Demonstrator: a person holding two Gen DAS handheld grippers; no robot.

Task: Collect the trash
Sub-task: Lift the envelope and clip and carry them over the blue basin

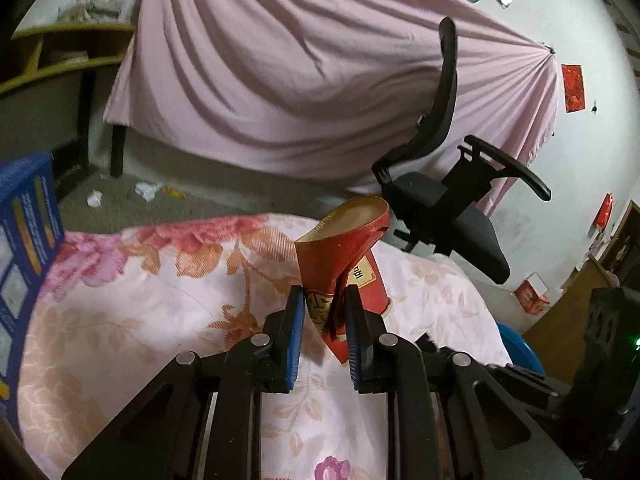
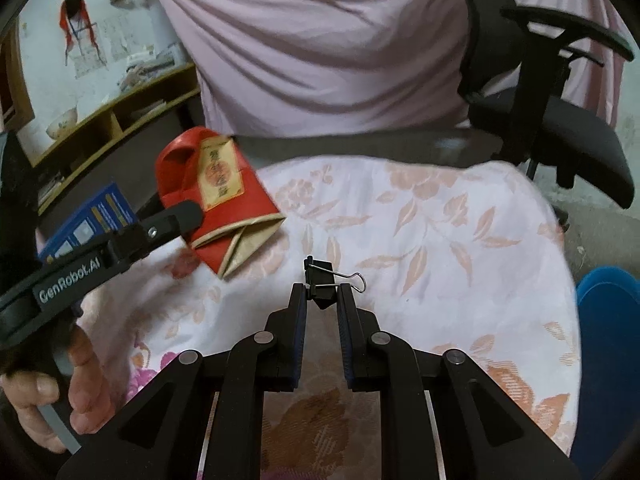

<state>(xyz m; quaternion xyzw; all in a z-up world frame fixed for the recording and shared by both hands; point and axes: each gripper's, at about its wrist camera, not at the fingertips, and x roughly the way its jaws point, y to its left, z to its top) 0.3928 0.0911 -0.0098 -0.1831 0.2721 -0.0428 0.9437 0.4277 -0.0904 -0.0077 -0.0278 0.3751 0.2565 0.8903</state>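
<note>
Clearly the left hand-held gripper [image 1: 323, 300] clamps a red box [image 1: 340, 248] near one corner, so it could twist loose, while the right hand-held gripper [image 2: 322, 300] pinches a binder clip [image 2: 320, 280].

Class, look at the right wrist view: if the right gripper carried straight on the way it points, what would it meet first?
Probably the flowered cloth on the table. The right gripper, shut on a black binder clip, points down at it, with no other thing in that line. The depth is unclear.

Reds, pinks and black

Red paper box [image 1: 344, 248] with gold label; pink floral cloth [image 1: 160, 280]; plain pink drape [image 1: 300, 80]; black chair [image 1: 460, 208]; black binder clip [image 2: 320, 280]; blue carton [image 1: 24, 248].
</note>
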